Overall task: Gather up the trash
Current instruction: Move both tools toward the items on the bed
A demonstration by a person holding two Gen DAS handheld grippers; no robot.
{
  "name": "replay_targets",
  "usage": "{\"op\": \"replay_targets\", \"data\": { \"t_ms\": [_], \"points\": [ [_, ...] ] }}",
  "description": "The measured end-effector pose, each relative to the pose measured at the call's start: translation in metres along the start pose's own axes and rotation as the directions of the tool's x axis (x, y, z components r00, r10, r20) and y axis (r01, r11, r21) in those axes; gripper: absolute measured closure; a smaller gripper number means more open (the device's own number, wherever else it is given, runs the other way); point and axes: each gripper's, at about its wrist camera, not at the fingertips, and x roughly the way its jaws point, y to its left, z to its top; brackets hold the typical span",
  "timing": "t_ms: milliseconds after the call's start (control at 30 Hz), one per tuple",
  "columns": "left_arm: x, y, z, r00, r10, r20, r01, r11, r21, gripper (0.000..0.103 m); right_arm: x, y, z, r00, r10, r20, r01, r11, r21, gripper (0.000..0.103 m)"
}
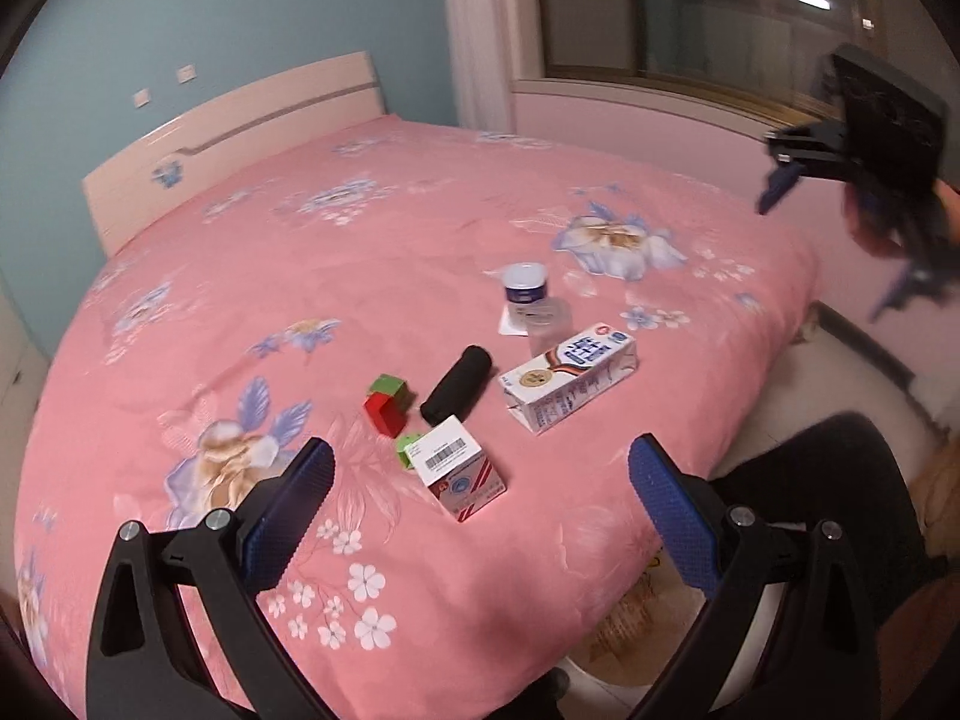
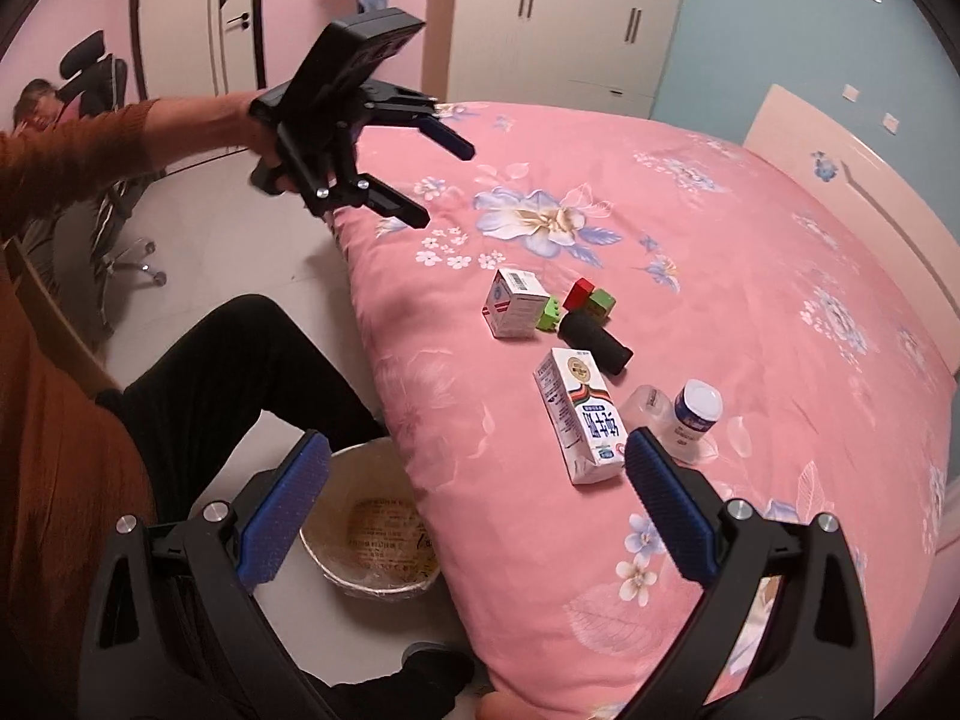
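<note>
Several items lie on the pink floral bed (image 1: 420, 240): a white milk carton (image 1: 567, 377) (image 2: 582, 423), a small white box with a barcode (image 1: 456, 471) (image 2: 513, 303), a black cylinder (image 1: 456, 383) (image 2: 596, 342), red and green blocks (image 1: 390, 403) (image 2: 591, 298), a clear cup (image 1: 549, 324) (image 2: 648, 405) and a white jar (image 1: 525, 282) (image 2: 696, 408). My left gripper (image 1: 480, 516) (image 2: 444, 180) is open and empty above the bed's near edge. My right gripper (image 2: 477, 498) (image 1: 774, 183) is open and empty, near the milk carton.
A lined waste basket (image 2: 372, 534) (image 1: 636, 618) stands on the floor beside the bed, next to the person's leg (image 2: 240, 372). An office chair (image 2: 102, 138) and wardrobes (image 2: 558, 18) stand behind. The headboard (image 1: 228, 132) is at the far end.
</note>
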Motion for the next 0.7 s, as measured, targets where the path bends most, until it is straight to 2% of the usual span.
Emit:
{"op": "replay_targets", "data": {
  "t_ms": [133, 267, 367, 700],
  "points": [
    [0.007, 0.004, 0.003, 0.997, -0.076, -0.019, 0.078, 0.992, 0.096, 0.003, 0.015, -0.016, 0.002, 0.998, 0.024, -0.05, -0.025, 0.999, -0.023, 0.007],
    [0.02, 0.009, 0.004, 0.988, -0.147, -0.056, 0.154, 0.976, 0.152, 0.003, 0.028, -0.031, 0.003, 0.993, 0.073, -0.093, -0.074, 0.997, -0.013, 0.007],
    [0.032, 0.018, 0.007, 0.975, -0.193, -0.106, 0.207, 0.967, 0.146, 0.003, 0.038, -0.044, 0.004, 0.988, 0.095, -0.124, -0.095, 0.995, 0.003, 0.007],
    [0.066, 0.05, 0.015, 0.944, -0.277, -0.179, 0.305, 0.939, 0.158, 0.003, 0.075, -0.079, 0.0, 0.955, 0.194, -0.225, -0.183, 0.981, 0.069, 0.007]
  ]
}}
